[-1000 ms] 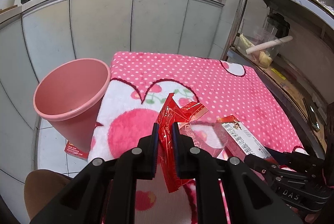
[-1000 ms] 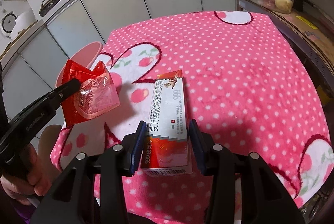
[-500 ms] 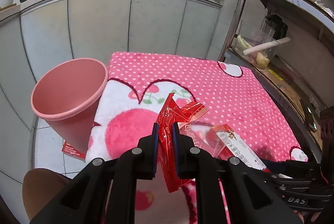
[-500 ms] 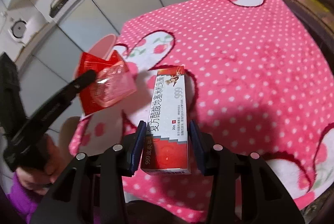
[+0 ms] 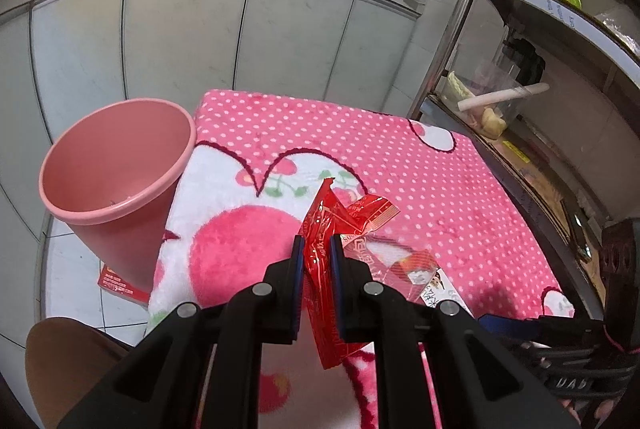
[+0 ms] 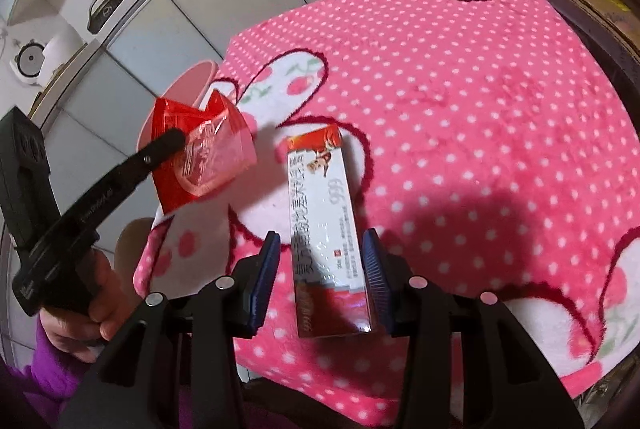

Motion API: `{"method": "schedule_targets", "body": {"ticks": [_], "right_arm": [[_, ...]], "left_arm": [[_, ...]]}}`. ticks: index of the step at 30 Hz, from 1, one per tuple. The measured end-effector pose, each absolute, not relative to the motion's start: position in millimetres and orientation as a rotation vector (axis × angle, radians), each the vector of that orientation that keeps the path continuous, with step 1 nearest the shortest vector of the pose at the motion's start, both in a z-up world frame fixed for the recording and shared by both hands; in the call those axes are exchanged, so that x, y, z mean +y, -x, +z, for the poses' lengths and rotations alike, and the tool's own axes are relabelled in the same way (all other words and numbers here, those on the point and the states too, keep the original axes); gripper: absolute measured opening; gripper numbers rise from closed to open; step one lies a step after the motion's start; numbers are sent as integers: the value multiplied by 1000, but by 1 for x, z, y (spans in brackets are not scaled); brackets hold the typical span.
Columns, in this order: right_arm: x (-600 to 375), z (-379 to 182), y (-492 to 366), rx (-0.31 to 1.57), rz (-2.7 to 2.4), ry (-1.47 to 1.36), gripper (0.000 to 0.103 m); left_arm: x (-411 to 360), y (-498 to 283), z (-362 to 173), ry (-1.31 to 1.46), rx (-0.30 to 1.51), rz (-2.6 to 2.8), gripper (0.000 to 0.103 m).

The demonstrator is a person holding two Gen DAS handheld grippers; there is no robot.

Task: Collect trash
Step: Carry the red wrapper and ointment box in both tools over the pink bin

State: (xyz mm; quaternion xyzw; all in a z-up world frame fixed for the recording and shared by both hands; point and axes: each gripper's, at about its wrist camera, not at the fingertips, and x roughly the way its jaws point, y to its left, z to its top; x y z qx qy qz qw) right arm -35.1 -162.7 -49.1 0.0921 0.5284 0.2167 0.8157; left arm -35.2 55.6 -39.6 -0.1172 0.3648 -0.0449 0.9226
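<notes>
Two pieces of trash are in play, one per gripper. My left gripper is clamped on the red wrapper, which hangs free above the blanket. The bin stands ahead and to the left of that gripper, off the blanket's edge, mouth tilted toward me. My right gripper straddles the box: the right pad seems to touch its edge, the left pad stands apart from it, so I read the jaws as apart, not yet gripping.

I judge the step in hand to be carrying the wrapper to the bin. I would swing the left gripper forward and left until the wrapper's dangling end sits well over the rim, then let go; the film is light and may drift or cling to a pad, so a low release inside the mouth is safer. Meanwhile I would centre the right gripper on the box before closing, squeezing its long sides so the carton doesn't twist out.
</notes>
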Motion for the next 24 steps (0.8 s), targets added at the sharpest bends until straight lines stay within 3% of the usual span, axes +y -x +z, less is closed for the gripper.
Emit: {"method": "schedule_targets", "body": {"ticks": [13, 24], "right_arm": [[-126, -59, 28, 1129, 395, 38, 44], [-134, -55, 23, 1076, 382, -21, 41]], "left_arm": [[74, 35, -50, 298, 766, -107, 12], [84, 38, -48, 304, 748, -94, 12]]}}
